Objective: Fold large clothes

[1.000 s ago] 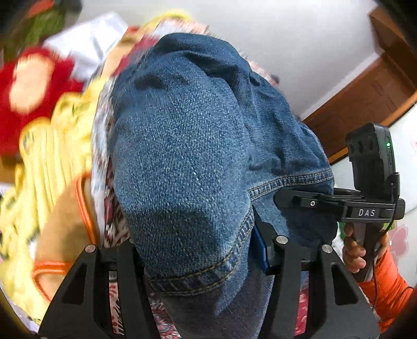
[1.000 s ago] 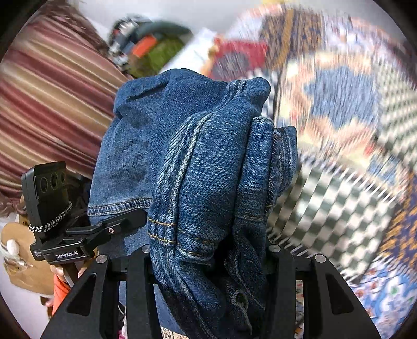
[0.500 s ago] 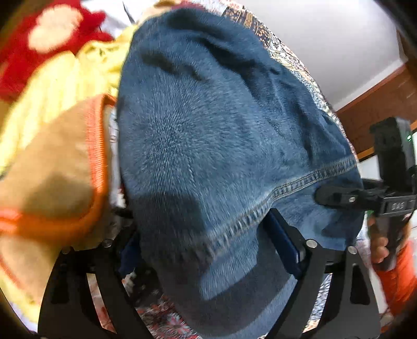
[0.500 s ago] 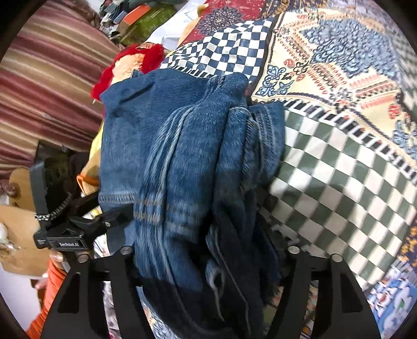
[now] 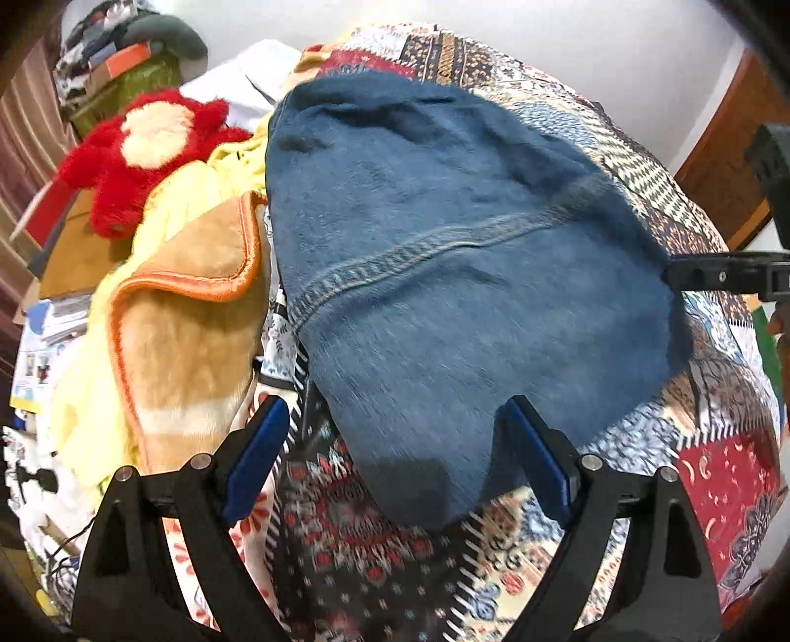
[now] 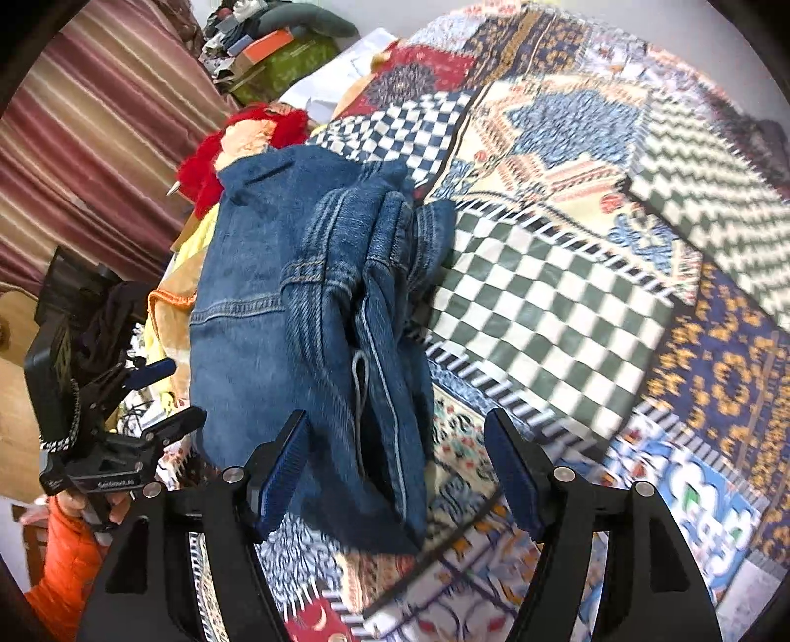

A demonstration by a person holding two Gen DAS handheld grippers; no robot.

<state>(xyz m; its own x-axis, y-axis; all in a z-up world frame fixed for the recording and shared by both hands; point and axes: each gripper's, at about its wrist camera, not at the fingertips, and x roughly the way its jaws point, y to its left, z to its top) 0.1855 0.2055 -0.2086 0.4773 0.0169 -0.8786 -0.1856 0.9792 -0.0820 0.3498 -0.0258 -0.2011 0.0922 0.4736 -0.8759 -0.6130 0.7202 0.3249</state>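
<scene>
No legible text anywhere.

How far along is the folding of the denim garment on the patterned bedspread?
Done: the denim garment lies bundled on the bedspread. In hand: nothing; the left gripper and right gripper have just been opening, pads clear of the cloth. Left: possibly the yellow and tan items heaped beside it.

Bed covered by a patchwork quilt: checkerboard, zigzag, floral panels. Plain white wall behind it, brown wooden furniture at the right edge. Maroon striped curtain on the left. Far corner holds a cluttered pile with an orange box and green fabric. Light even, no hard shadows.
</scene>
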